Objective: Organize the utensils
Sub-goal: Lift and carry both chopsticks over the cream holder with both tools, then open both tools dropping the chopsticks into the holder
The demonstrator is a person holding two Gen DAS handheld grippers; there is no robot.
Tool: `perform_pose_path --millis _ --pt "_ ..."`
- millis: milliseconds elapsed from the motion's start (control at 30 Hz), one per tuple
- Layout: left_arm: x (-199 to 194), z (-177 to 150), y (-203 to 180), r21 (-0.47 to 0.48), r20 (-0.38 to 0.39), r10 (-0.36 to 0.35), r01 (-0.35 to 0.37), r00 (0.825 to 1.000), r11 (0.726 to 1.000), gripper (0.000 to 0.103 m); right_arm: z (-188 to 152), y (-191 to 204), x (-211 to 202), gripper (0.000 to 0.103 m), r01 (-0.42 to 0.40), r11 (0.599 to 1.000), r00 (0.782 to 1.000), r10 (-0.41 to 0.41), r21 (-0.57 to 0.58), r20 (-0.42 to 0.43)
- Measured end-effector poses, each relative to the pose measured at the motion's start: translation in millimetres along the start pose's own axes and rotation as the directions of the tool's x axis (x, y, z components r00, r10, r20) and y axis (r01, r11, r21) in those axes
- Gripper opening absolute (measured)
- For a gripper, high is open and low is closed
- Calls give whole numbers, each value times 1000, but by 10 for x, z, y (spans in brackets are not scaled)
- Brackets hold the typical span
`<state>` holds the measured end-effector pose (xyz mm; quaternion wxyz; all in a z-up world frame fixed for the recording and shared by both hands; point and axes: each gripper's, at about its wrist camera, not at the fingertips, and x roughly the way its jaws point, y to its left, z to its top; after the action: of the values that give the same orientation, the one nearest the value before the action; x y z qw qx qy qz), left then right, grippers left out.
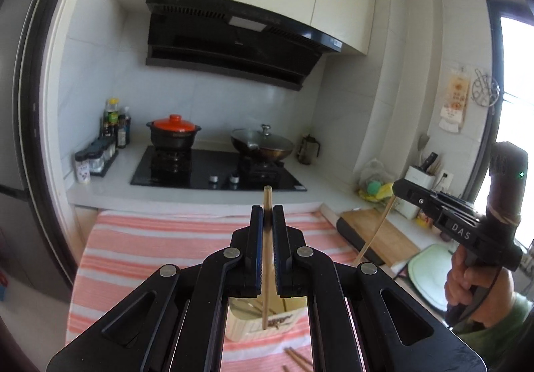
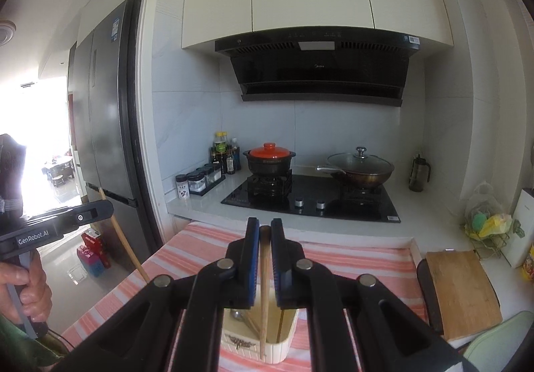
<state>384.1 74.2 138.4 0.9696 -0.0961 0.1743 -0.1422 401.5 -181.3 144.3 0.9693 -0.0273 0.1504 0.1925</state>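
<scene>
While the striped cloth (image 1: 140,248) covers the desk, a cream utensil holder (image 2: 257,343) stands on it. Left claw (image 1: 267,215) grips one wooden chopstick (image 1: 267,258), near upright, above the holder. Right claw (image 2: 265,231) grips another chopstick (image 2: 263,288), likewise upright, its lower end inside the holder.

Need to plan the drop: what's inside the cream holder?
Utensils already stand in the holder: a spoon and sticks. The gripper hides most of it.

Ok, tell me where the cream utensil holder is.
The cream utensil holder stands on the striped cloth, low and central in both wrist views, directly below the two held chopsticks.
</scene>
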Motion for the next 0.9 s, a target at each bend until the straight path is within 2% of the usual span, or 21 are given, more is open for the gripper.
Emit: perform_pose_path --millis 133,200,300,433,500,533,567,600,667,800,900 --pt "404 -34 106 -13 -24 21 -21 999 1000 3 23 -7 365 7 5 1000 999 -5 -8 32" --pt "632 -120 157 -20 -62 29 -30 998 999 3 -53 -10 586 7 6 1000 1000 -5 -12 16" --pt "990 -317 245 -27 -145 35 -39 989 999 3 -264 -57 995 7 -6 1000 996 7 12 -88" --pt "1435 -621 281 1 -271 61 -63 961 998 4 -629 -98 1465 7 -30 999 969 38 34 -244" --pt "1563 -758 281 24 -309 105 -102 945 994 16 -782 -95 1627 9 -44 999 953 51 31 -298" --pt "1590 -815 270 33 -322 115 -111 940 993 36 -838 -95 1672 12 -39 999 949 45 26 -313" --pt "1578 -869 261 39 -325 123 -116 938 992 53 -876 -101 1679 24 -31 999 947 37 23 -318" --pt "1534 -920 248 47 -317 129 -120 939 992 59 -900 -119 1645 38 -29 999 950 37 30 -310" --pt "1417 -1017 203 69 -314 141 -125 939 990 65 -923 -178 1512 46 -22 999 958 34 48 -284" --pt "1096 -1212 139 72 -329 161 -145 931 987 71 -1032 -271 1160 46 0 999 960 11 39 -281" --pt "842 -1366 83 65 -314 184 -173 931 983 76 -1274 -321 802 50 27 1000 954 -24 7 -298"
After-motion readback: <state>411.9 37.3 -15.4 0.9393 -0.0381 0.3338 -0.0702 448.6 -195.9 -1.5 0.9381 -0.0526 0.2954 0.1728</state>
